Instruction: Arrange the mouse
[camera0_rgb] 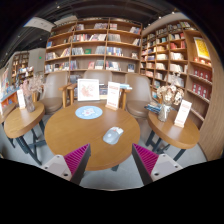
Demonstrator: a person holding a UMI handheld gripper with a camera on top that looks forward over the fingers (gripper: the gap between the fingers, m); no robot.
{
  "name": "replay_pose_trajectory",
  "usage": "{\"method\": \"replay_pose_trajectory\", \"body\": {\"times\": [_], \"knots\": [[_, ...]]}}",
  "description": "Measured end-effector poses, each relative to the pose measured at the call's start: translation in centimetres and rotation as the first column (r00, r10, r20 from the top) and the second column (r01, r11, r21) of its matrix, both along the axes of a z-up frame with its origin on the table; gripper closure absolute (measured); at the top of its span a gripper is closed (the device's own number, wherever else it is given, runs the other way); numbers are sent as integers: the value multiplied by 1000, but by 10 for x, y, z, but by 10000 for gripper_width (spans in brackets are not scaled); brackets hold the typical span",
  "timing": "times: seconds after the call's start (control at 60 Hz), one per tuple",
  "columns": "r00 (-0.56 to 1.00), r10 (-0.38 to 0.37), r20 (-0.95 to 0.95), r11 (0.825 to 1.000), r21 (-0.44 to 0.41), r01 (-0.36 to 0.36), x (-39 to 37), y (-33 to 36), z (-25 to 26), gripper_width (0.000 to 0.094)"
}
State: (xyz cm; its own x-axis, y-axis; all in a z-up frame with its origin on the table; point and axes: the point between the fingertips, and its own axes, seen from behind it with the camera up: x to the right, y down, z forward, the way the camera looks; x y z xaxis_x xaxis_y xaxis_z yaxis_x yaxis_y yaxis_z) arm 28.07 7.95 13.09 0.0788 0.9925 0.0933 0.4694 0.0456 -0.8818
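Evidently early stage: gripper [111, 160] hangs above near edge of round wooden table [70, 135], pink-padded fingers apart, holding nothing. Small pale grey mouse [113, 134] lies toward table's right edge, ungrasped. Round blue mat [88, 112] near far edge unoccupied; pickup and placement remain.

The two-fingered grey claw [111, 163] carries a bright magenta pad on the inner face of each finger. The pads [74, 159] are ribbed, crossed by fine diagonal ridges, and taper to blunt points at the fingertips. Pale grey-white casing frames the outer side of each pad, with a light edge running along it. No hand, sleeve or cable can be seen behind the fingers.
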Motion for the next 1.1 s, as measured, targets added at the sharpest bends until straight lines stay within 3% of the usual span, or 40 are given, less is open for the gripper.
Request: {"method": "replay_pose_trajectory", "body": {"times": [0.833,1.1], "knots": [[988,29,151,999,-50,-22,-117,22,-133,84],[983,21,181,997,-77,-7,-155,25,-149,86]]}}
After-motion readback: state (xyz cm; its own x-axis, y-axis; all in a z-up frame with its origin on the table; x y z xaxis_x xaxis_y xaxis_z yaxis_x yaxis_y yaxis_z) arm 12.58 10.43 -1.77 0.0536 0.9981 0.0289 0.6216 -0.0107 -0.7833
